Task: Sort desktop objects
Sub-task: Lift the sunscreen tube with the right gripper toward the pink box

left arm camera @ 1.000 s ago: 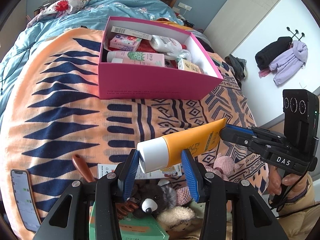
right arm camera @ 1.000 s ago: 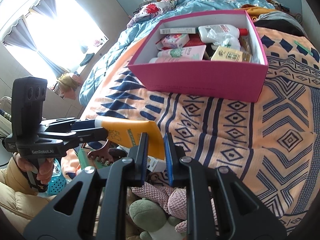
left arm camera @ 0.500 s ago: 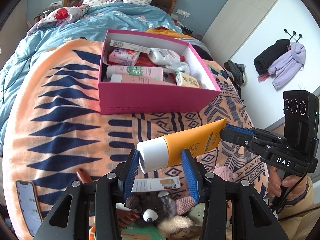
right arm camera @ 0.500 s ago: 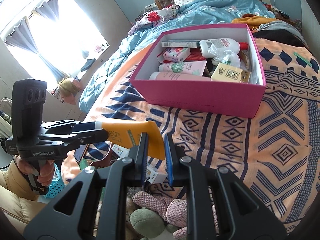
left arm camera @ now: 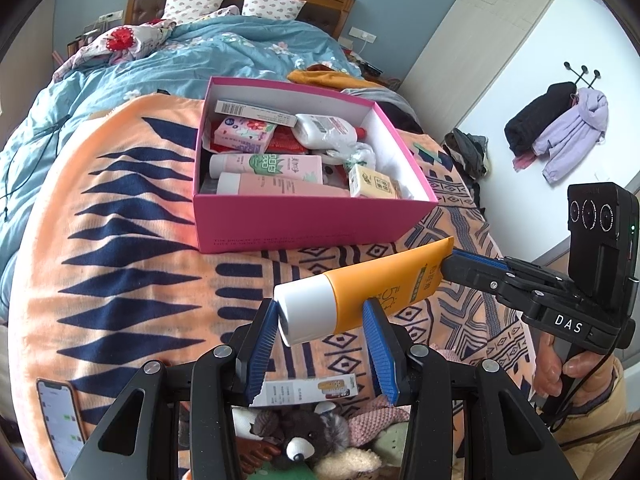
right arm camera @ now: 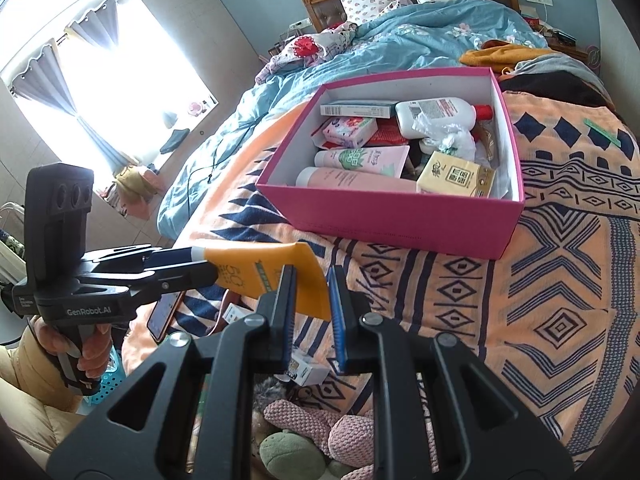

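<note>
An orange tube with a white cap (left arm camera: 372, 292) hangs in the air above the patterned blanket, held at both ends. My left gripper (left arm camera: 320, 306) is shut on its cap end. My right gripper (left arm camera: 448, 266) is shut on its flat crimped end. From the right wrist, the tube (right arm camera: 260, 272) runs from the left gripper (right arm camera: 200, 264) into my right gripper (right arm camera: 311, 276). Beyond it on the bed stands an open pink box (left arm camera: 312, 224), also seen as the pink box (right arm camera: 400, 220), holding pink tubes, a white bottle and a yellow carton.
Below the grippers lie plush toys (left arm camera: 304, 440), a small white carton (left arm camera: 304, 390) and a phone (left arm camera: 56, 412) at the blanket's left edge. A blue duvet and pillows fill the bed's far end. Coats hang on the wall at right. A teal basket (right arm camera: 108, 380) sits on the floor.
Both grippers have risen together with the tube and moved closer to the pink box. More of the box's inside shows. Neither grip has altered.
</note>
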### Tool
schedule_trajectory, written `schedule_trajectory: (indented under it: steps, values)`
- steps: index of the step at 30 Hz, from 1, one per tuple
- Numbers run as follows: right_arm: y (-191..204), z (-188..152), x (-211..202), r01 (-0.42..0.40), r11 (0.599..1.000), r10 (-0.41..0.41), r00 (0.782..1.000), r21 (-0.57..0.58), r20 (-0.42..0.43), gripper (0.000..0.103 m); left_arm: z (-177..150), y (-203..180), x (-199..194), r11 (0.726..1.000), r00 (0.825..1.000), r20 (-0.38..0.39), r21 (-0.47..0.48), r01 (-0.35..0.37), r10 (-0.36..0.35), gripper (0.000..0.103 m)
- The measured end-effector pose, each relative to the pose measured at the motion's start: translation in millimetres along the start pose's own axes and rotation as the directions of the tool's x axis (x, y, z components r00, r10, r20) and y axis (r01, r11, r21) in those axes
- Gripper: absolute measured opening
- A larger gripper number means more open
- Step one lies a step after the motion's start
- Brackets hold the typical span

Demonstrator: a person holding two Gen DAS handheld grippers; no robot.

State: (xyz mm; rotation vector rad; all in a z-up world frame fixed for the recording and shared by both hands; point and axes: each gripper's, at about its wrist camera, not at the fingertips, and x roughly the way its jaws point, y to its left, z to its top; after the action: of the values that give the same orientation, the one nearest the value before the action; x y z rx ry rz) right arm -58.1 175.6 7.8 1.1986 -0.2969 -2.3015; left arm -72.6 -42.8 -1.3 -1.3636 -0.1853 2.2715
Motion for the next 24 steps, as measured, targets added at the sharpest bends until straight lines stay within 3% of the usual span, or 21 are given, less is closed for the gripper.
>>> schedule_trajectory:
  steps: [24]
  values:
    - [-2,24,-2,0.005,1.0,-0.005,0.999,-0.012,0.044,0.019,24,0,-1,1.0,0.999,0.044,0.012,-0.011,0.01,0.045]
